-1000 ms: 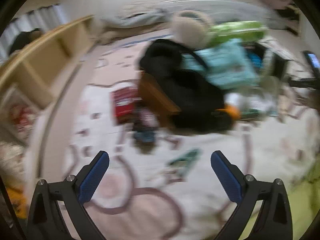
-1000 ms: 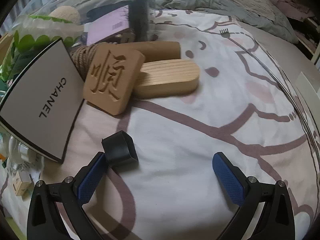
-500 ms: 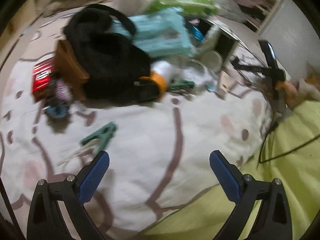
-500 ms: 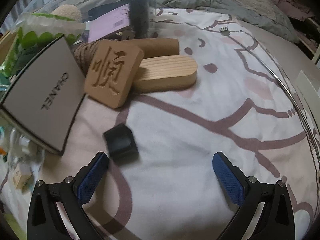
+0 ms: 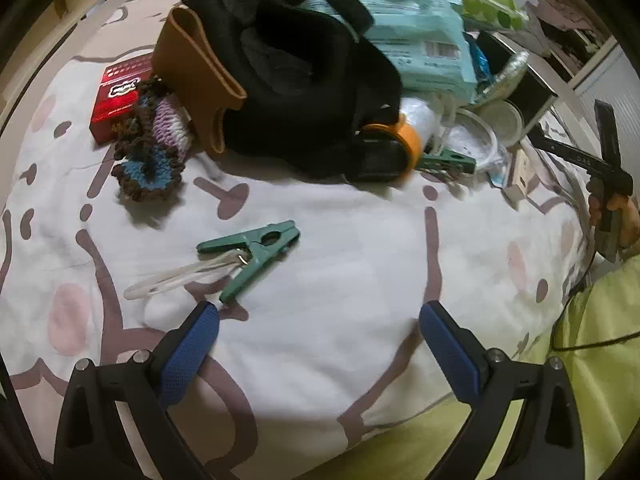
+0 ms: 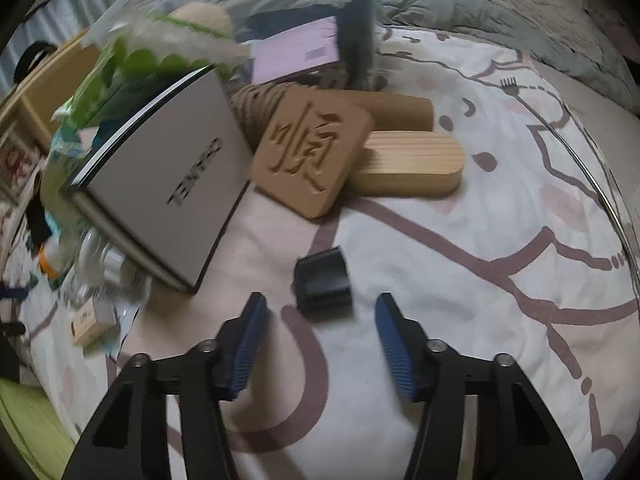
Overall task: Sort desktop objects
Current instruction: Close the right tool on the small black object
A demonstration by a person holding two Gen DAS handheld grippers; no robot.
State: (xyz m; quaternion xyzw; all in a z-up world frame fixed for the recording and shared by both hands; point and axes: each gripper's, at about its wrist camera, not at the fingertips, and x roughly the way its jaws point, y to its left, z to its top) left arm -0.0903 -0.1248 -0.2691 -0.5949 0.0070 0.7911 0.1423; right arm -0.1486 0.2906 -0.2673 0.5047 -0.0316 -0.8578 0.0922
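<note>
In the left wrist view a green clothespin (image 5: 256, 248) with a white plastic loop (image 5: 180, 278) lies on the patterned bedsheet (image 5: 340, 248). It is just ahead of my left gripper (image 5: 320, 320), whose jaws are open and empty; the left fingertip (image 5: 206, 320) nearly reaches the pin's tail. In the right wrist view a small black piece (image 6: 324, 280) lies on the sheet between the tips of my right gripper (image 6: 320, 306). Its jaws are closing, with a gap still showing on both sides of the piece.
Behind the clothespin lie a crochet piece (image 5: 152, 140), red box (image 5: 116, 96), brown pouch (image 5: 196, 76), black bag (image 5: 308, 80), teal pack (image 5: 420, 52) and a second green clip (image 5: 448, 160). Near the right gripper lie a carved wooden tile (image 6: 312, 160), pale wood block (image 6: 408, 164) and white box (image 6: 164, 184).
The left view tipped down and closed in on the green clothespin. The right jaws narrowed from wide open, and the black piece went from beside the left finger to centred between the tips.
</note>
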